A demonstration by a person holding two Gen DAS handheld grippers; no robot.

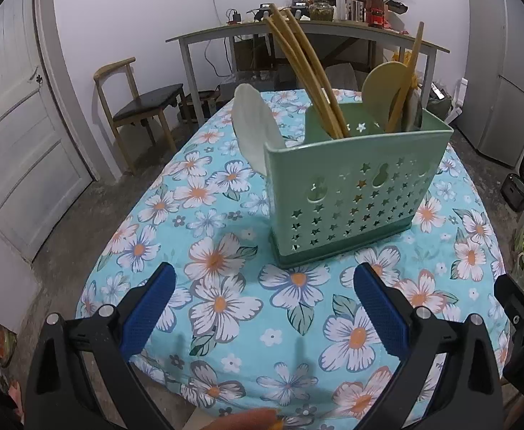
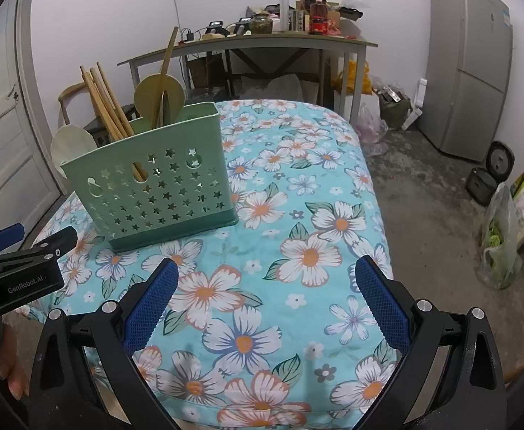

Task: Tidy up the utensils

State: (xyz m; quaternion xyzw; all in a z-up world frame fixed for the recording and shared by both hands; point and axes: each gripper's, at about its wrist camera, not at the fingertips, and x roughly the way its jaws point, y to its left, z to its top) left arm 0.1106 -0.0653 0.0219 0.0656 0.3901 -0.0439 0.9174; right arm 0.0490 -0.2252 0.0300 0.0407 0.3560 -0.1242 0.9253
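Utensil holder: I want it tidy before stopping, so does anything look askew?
Nothing is spilled. The green utensil holder stands upright on the floral tablecloth; only the chopsticks lean.

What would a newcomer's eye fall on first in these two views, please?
Probably the green star-punched utensil holder standing on the flowered tablecloth, with wooden chopsticks and a pale spoon sticking out of it. In the foreground, the left gripper and right gripper are both open and empty.

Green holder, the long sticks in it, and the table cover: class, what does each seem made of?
Green holder: looks like moulded matte plastic, with punched star holes. Long sticks: probably bamboo or wood, tan and dull. Table cover: printed floral fabric, seemingly quilted, soft at the edges.
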